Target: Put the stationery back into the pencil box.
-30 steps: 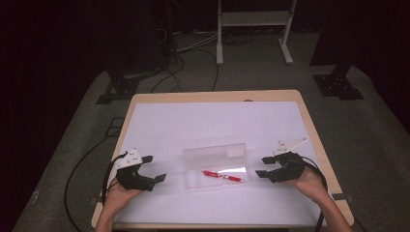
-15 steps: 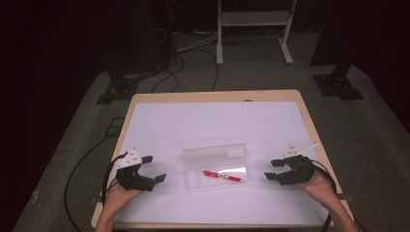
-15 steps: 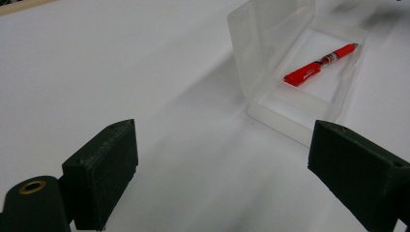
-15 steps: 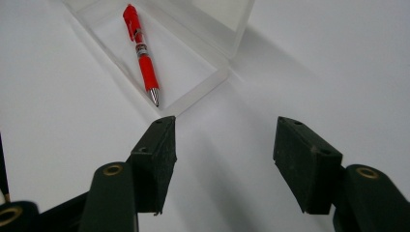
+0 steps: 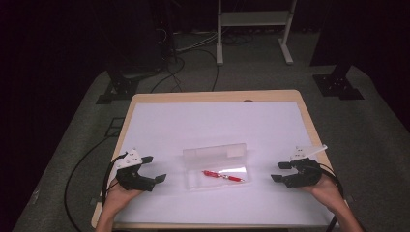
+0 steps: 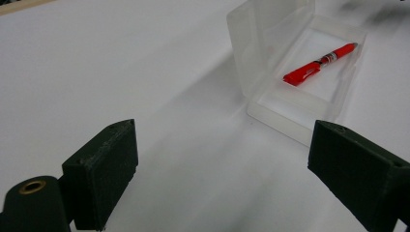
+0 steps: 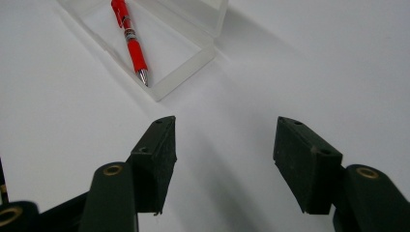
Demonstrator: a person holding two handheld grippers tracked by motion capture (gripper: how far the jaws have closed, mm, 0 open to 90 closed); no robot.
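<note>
Clear plastic hinged case (image 5: pixel 216 166) open on desk (image 5: pixel 203 121), red pen (image 5: pixel 223 176) inside. Left gripper (image 5: pixel 153 171), right gripper (image 5: pixel 279 172) flank case, jaws apart, empty. Likely next: close lid squarely, steadying base.

A pen (image 5: pixel 223 176) lies in an open case (image 5: pixel 216 166) near the table's (image 5: pixel 193 125) near edge, between the left gripper (image 5: pixel 151 170) and right gripper (image 5: pixel 281 171).

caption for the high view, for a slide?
Open left tool and right tool flank a clear case holding a red pen.
</note>
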